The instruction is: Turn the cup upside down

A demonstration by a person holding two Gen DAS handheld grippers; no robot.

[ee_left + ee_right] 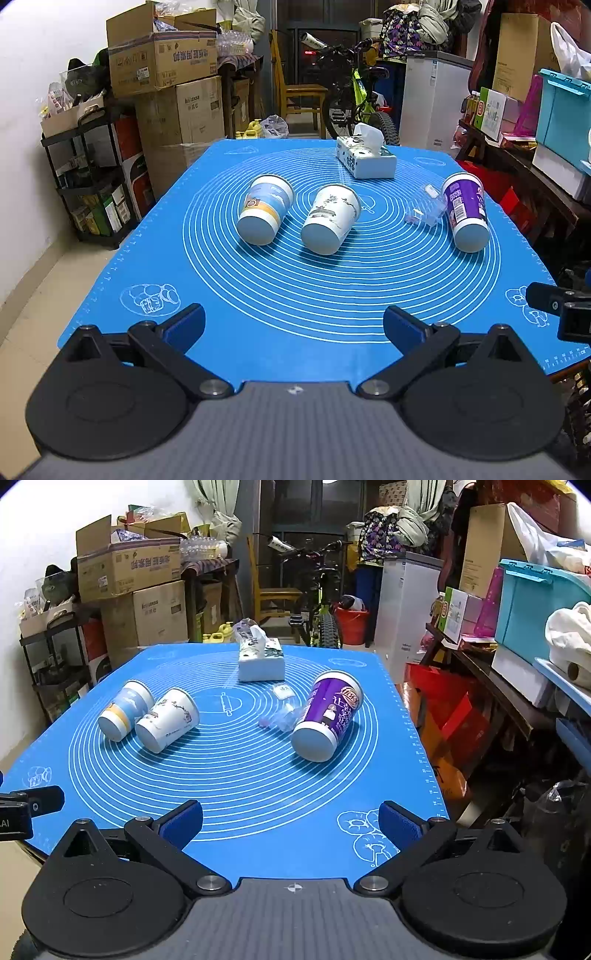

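Note:
Three paper cups lie on their sides on the blue mat (295, 295), bases toward me. A blue-and-yellow cup (264, 208) (125, 709) is on the left. A white cup with a dark branch pattern (330, 218) (167, 720) lies beside it. A purple cup (466, 211) (327, 716) lies to the right. My left gripper (293, 328) is open and empty over the mat's near edge. My right gripper (291, 821) is open and empty over the near edge, in front of the purple cup.
A tissue box (365, 157) (261, 659) stands at the far side of the mat. A crumpled clear plastic wrapper (424, 210) (282, 710) lies left of the purple cup. Cardboard boxes (162, 66), a shelf, a bicycle (354, 99) and cluttered shelves surround the table.

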